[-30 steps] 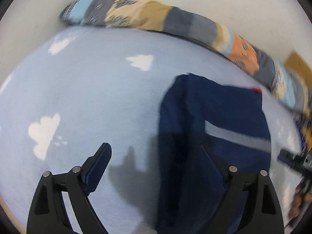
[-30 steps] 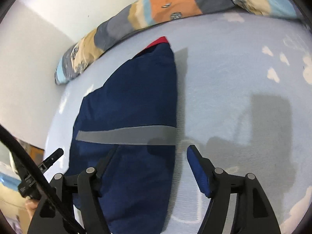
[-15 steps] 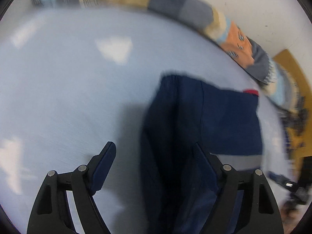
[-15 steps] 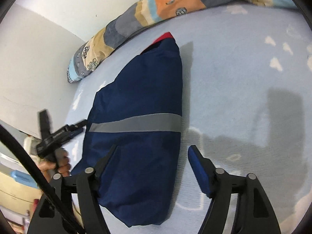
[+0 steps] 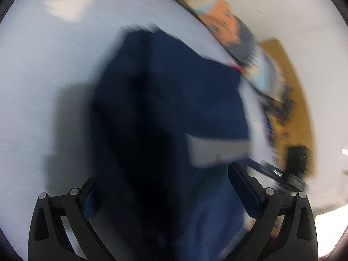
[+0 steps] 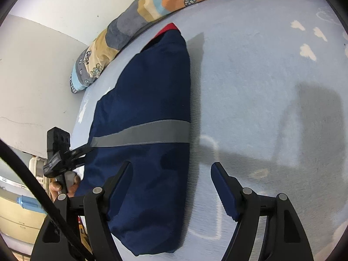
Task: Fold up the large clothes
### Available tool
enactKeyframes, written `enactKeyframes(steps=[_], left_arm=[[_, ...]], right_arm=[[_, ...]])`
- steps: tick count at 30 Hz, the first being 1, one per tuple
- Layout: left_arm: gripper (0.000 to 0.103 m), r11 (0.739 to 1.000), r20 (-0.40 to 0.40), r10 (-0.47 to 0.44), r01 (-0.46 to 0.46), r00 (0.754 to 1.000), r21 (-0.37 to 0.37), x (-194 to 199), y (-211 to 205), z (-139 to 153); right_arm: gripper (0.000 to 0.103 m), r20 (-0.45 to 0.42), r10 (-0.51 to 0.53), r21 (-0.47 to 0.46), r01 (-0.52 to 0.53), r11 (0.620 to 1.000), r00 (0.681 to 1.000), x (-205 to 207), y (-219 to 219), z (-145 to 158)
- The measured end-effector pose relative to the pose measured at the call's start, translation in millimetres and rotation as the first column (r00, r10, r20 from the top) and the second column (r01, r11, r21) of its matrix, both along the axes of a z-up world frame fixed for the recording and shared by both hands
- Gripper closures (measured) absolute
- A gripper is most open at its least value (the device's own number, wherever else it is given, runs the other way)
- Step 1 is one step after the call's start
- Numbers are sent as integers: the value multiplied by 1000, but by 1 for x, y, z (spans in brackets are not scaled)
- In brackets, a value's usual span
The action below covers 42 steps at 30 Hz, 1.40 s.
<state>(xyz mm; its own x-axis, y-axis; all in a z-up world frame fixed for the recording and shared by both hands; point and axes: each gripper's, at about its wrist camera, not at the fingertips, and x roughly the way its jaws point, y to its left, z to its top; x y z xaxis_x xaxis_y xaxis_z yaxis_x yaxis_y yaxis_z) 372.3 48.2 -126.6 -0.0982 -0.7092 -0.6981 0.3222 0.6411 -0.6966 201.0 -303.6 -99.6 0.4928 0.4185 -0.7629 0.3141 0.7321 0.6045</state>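
The left gripper [image 5: 165, 187] has swung over the garment [image 6: 148, 143], jaws just opened wide astride its near end (untouched), the right gripper [image 6: 171, 187] likewise spread: next fold looks imminent.

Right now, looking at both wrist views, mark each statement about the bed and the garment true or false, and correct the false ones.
1. The navy garment lies folded lengthwise on the light blue sheet. True.
2. A yellow stripe crosses the garment. False: the grey stripe crosses it.
3. The right gripper is clamped on the cloth. False: its jaws stand apart, straddling the garment's edge without pinching it.
4. A patchwork blanket lies along the wall beyond the garment. True.
5. The left gripper is shut. False: its jaws stand wide, having just been opening, over the garment.
6. The sheet has white cloud shapes. True.
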Motion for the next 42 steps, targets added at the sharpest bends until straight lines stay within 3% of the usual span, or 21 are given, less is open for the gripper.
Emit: enactKeyframes(steps=[3,8,9,11,12,14,16,17,19,21,22,24,30,42], left_arm=[[1,998,17,-34,33,999,52,-1,-16,-7],[4,999,62,-12,9,998,49,2,-28,-4],[8,998,86,-18,13,996,58,1,-30,-3],[28,995,135,-30,16,990,103,-2,-33,-1],[33,993,150,-28,10,988,119,-2,-29,1],[48,994,163,-14,-4,987,112,-6,-25,4],[50,987,216,-28,-7,976,158,-12,-26,9],[51,979,248,-41,-11,968,204,-17,-34,11],[54,963,304,-57,-28,951,269,-23,-45,17],[58,957,346,-59,-46,936,288,-29,-47,24],[63,954,375,-58,-59,925,293,-33,-48,30],[72,957,398,-37,-82,916,277,-36,-47,40],[81,960,457,-26,-104,889,258,-59,-44,69],[84,972,502,-18,-101,865,210,-113,-31,121]], right_arm=[[25,-2,-6,10,6,1000,1000,2,-2,-4],[25,-14,-4,12,4,1000,1000,10,-1,-16],[25,-18,-6,9,6,1000,1000,11,-2,-19],[23,-14,-14,36,15,999,1000,17,-2,-29],[23,1,-17,52,17,999,1000,19,-1,-32],[24,42,1,80,-4,997,999,28,8,-33],[27,74,58,77,-64,995,996,39,28,-34],[27,72,80,28,-82,996,994,43,37,-35],[34,90,109,-61,-103,993,990,48,53,-31],[53,97,118,-79,-110,991,988,47,54,-24],[57,111,118,-80,-110,991,987,46,54,-19],[66,113,124,-120,-110,987,986,43,58,-6],[72,161,159,-228,-120,966,974,29,82,30],[77,243,191,-197,-144,970,951,-7,92,80]])
